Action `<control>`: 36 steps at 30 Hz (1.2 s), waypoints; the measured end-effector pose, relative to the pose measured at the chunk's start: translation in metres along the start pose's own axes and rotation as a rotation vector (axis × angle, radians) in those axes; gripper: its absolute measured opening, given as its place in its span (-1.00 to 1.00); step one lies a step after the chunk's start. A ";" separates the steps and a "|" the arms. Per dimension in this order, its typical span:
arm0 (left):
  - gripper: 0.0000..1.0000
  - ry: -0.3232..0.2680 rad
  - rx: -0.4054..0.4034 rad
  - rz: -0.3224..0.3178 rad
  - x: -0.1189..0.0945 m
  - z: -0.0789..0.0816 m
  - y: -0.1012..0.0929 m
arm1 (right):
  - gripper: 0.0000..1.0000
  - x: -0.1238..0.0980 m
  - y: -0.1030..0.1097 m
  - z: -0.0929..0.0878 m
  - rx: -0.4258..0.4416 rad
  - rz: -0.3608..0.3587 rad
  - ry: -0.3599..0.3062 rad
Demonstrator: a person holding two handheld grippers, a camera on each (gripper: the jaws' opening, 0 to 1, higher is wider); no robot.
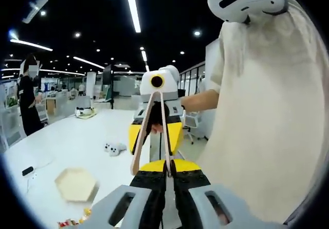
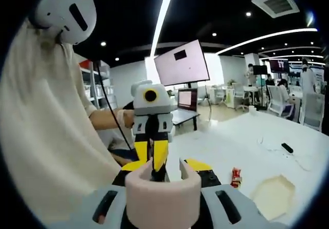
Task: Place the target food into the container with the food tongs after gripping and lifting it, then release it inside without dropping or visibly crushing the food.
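Tan food tongs [image 1: 163, 131] stretch between the two grippers above the white table. My right gripper [image 2: 163, 173] is shut on their curved hinge end [image 2: 163, 195], which looks like a pale pink band close to the camera. It faces me in the left gripper view [image 1: 154, 146]. The tongs' tips reach my left gripper [image 1: 167, 168], whose jaws stand shut; one tip ends right at them and I cannot tell if it is pinched. A beige hexagonal container [image 1: 76, 184] [image 2: 272, 194] lies on the table. Small red-wrapped food pieces [image 2: 236, 177] [image 1: 72, 222] lie beside it.
A person in a cream top [image 1: 267, 116] with a white headset [image 1: 247, 0] stands close behind both grippers. On the table lie a white controller [image 1: 114, 148], a black handset [image 1: 27, 171] [image 2: 287, 148] and a cable. A monitor [image 2: 182, 62] stands behind; other people are far off.
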State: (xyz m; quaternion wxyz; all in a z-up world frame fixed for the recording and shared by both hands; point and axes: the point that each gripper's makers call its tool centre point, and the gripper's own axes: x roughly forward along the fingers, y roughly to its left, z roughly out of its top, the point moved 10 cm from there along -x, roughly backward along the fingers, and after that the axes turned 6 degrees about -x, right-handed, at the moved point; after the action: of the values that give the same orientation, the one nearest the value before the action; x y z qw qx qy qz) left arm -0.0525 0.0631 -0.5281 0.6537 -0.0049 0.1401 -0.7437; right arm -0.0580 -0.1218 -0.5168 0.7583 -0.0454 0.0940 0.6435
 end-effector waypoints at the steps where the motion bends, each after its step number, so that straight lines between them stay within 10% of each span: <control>1: -0.97 0.001 0.000 0.001 0.000 0.000 0.000 | -0.47 0.000 0.000 0.000 0.002 0.000 0.000; 36: -1.00 0.045 0.006 -0.007 -0.003 -0.003 -0.005 | -0.44 -0.003 0.004 -0.003 -0.001 -0.003 0.009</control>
State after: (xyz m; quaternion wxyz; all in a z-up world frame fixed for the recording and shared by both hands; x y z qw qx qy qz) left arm -0.0571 0.0672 -0.5291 0.6477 0.0132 0.1528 -0.7463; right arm -0.0621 -0.1245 -0.5187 0.7587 -0.0487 0.0970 0.6423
